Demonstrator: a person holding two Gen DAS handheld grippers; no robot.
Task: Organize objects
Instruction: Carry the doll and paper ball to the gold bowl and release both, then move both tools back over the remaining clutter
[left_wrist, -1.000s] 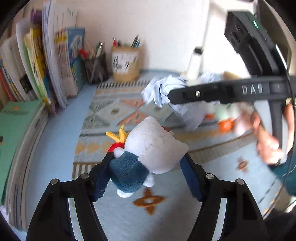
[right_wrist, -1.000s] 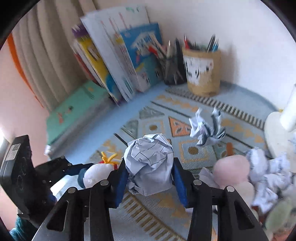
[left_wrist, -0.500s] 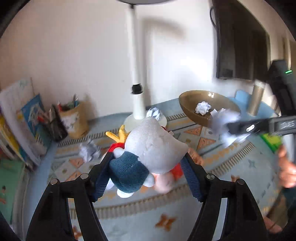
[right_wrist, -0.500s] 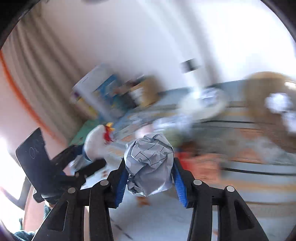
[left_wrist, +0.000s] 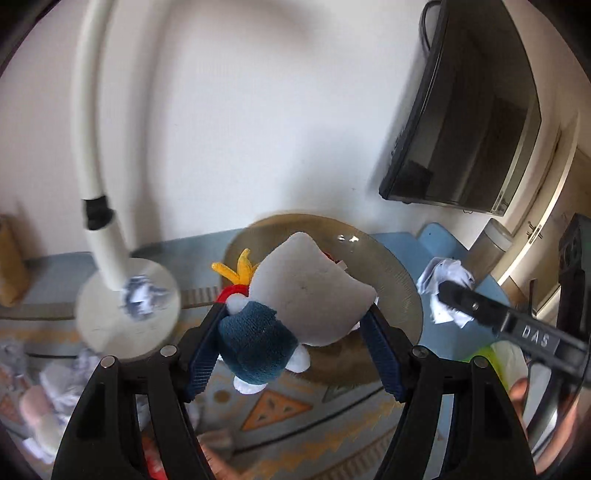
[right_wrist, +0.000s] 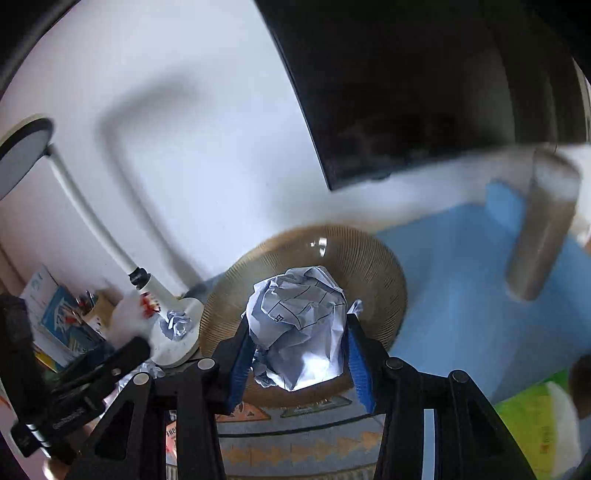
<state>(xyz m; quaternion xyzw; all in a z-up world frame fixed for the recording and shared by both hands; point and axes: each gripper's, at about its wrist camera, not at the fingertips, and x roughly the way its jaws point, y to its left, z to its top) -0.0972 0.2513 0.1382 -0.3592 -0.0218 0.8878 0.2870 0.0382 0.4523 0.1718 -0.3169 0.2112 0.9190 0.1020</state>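
Note:
My left gripper (left_wrist: 291, 350) is shut on a plush toy (left_wrist: 295, 295), white with a dark blue part, a red collar and a yellow crest, held up in front of a brown ribbed bowl (left_wrist: 402, 288). My right gripper (right_wrist: 297, 350) is shut on a crumpled paper ball (right_wrist: 299, 325) and holds it in front of the same bowl (right_wrist: 373, 258). In the left wrist view the right gripper (left_wrist: 450, 295) with its paper ball (left_wrist: 447, 275) is at the right. In the right wrist view the left gripper (right_wrist: 129, 350) with the plush toy (right_wrist: 127, 319) is at the left.
A white desk lamp (left_wrist: 110, 258) stands left of the bowl with a paper ball (left_wrist: 140, 295) on its base. More paper balls and soft toys (left_wrist: 33, 402) lie at lower left. A dark monitor (left_wrist: 461, 122) hangs at the right. A grey cylinder (right_wrist: 539, 236) stands on the blue surface.
Both grippers have swung right from the books and pen pots toward the brown bowl, each still holding its object. The bowl now lies straight ahead of both.

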